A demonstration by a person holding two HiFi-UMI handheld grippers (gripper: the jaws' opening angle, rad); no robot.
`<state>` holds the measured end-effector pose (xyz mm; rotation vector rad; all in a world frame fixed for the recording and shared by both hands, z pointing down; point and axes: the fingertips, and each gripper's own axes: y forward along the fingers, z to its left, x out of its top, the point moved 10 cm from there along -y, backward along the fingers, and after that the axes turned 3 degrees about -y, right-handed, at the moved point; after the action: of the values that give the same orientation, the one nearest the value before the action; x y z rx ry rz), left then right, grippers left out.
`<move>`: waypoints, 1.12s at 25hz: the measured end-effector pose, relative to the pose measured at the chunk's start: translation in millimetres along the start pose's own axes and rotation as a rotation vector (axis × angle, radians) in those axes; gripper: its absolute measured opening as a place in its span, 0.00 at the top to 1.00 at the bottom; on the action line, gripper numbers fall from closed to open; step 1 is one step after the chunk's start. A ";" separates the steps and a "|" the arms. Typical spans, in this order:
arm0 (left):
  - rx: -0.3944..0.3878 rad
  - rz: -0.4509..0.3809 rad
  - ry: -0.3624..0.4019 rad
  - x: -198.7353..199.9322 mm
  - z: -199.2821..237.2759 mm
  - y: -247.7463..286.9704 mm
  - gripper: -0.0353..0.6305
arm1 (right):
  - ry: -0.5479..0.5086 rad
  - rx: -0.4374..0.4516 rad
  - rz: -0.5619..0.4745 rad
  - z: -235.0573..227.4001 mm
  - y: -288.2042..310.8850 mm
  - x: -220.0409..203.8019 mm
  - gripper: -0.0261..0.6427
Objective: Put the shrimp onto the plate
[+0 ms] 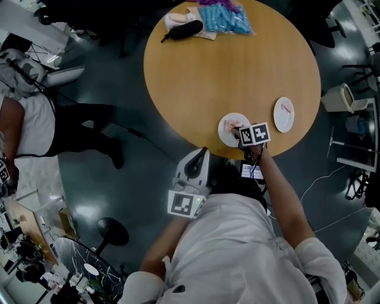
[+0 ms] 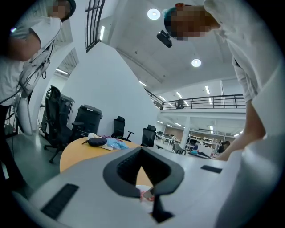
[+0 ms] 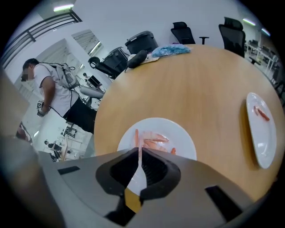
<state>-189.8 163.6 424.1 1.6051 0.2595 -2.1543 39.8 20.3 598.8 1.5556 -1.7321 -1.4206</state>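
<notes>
A white plate (image 1: 226, 136) with several pink shrimp (image 3: 154, 140) lies at the near edge of the round wooden table (image 1: 237, 65). My right gripper (image 1: 242, 135) hangs tilted down over this plate (image 3: 189, 141). Its jaws (image 3: 140, 149) are nearly closed, and a thin shrimp (image 3: 136, 136) sticks out from between the tips. A second white plate (image 1: 284, 122) to the right carries one shrimp (image 3: 261, 113). My left gripper (image 1: 200, 155) is held level off the table's near edge, shut and empty (image 2: 142, 153); a bit of the near plate (image 2: 143, 194) shows past its jaws.
A black pouch (image 1: 184, 28) and a blue bag (image 1: 228, 18) lie at the table's far side. A person (image 1: 35, 124) stands on the floor to the left. A bin (image 1: 338, 98) is to the right, and office chairs (image 3: 234, 26) stand beyond the table.
</notes>
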 end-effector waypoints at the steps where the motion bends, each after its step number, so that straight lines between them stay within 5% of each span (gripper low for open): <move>1: -0.008 -0.001 0.001 0.1 -0.4 1.8 0.94 | 0.005 -0.006 -0.002 -2.2 -1.8 -0.6 0.92; 8: -0.051 0.019 0.016 0.7 -18.4 29.1 0.94 | -0.007 -0.051 -0.155 -40.0 -58.5 1.5 0.92; 19: -0.046 0.067 0.040 -12.7 -79.6 114.6 0.94 | -0.097 -0.246 -0.270 -204.2 -148.3 -12.9 0.93; 24: -0.011 0.078 0.045 -18.5 -99.1 142.7 0.94 | -0.225 -0.324 -0.196 -245.9 -151.8 -5.5 0.92; 28: 0.015 0.090 0.045 -24.4 -108.0 154.6 0.94 | -0.339 -0.294 -0.110 -256.6 -137.9 4.6 0.88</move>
<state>-21.4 75.5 430.5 1.6428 0.1814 -2.0594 316.9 -67.8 579.9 1.3265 -1.5378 -1.9877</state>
